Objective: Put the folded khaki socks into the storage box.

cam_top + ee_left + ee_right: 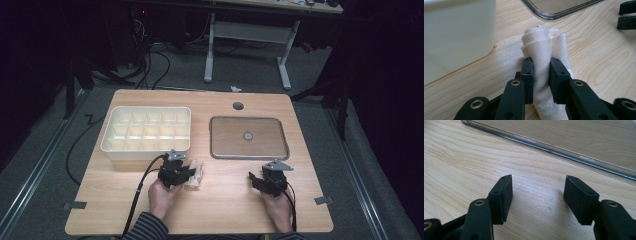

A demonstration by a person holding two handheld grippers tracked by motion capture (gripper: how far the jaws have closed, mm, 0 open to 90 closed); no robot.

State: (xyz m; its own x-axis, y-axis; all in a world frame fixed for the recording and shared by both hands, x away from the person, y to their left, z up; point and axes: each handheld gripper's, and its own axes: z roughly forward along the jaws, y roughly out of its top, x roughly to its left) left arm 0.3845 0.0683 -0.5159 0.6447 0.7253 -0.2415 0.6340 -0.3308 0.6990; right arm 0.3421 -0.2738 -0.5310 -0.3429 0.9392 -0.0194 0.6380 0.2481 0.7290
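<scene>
One rolled cream cloth (545, 47) pinched between the jaws of the left gripper (541, 75), lying on the wooden table (225, 200) just in front of the white divided bin (147, 131) and near its right front corner; small pale print visible on the fabric near the bottom of the left gripper view, too small to read. Seen from the high view: cloth (196, 175) poking out to the right of the left gripper (181, 172), left hand (162, 195) and striped sleeve (147, 229) entering from the bottom edge. Farther right, right gripper (256, 179) held low over bare tabletop by the right hand (277, 207), jaws spread apart with nothing between them, pads (505, 197) facing each other across plain wood grain in the right gripper view. Just beyond it, clear flat tray (249, 137) with rounded corners, a small round disc (248, 135) at its middle. Bin and tray side by side, apart, across the table's middle. Round dark grommet (238, 106) near the far edge.
</scene>
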